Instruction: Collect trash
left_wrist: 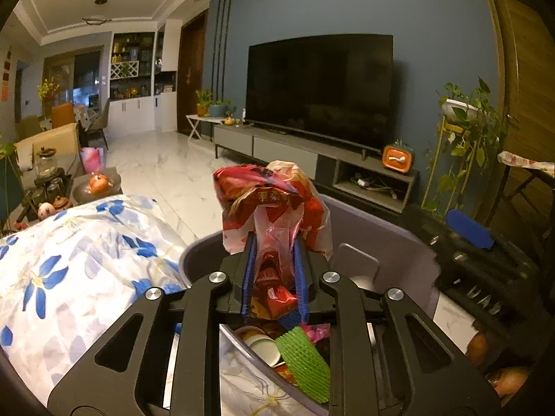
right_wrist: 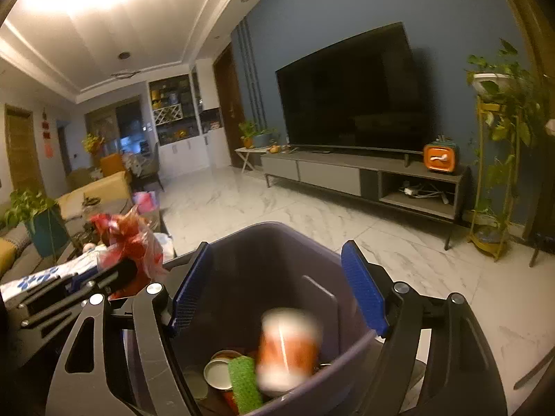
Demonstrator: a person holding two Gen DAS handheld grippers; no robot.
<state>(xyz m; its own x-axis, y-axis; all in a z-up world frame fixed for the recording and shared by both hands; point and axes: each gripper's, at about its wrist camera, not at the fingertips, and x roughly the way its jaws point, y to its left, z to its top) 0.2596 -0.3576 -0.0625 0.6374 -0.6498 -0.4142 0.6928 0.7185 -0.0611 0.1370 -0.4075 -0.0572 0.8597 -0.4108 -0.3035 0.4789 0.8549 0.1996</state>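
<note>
Left side: the left gripper (left_wrist: 274, 277) is clamped on a crumpled red and white plastic bag (left_wrist: 274, 204), pinched between its blue pads. It is held above the near rim of the grey waste bin (left_wrist: 381, 228). In the right wrist view the same bag (right_wrist: 128, 239) sits just left of the bin's edge, apparently not yet over the opening. This item is judged not yet deposited.

Centre: the bin (right_wrist: 242, 253) already contains trash: a green foam net (left_wrist: 305, 364), a round lid or cup (left_wrist: 262, 345) and some red wrappers. Collection is therefore judged well under way.

Right side: the right gripper (right_wrist: 277, 294) stands with its jaws spread wide directly over the bin mouth, gripping nothing. Below it an orange and white cup (right_wrist: 288, 350) shows strong motion blur inside the bin; it appears to be dropping free, touching neither finger.

Remaining, as judged: carry the bag over the opening and let go. Whether further trash lies elsewhere cannot be told from these views.
</note>
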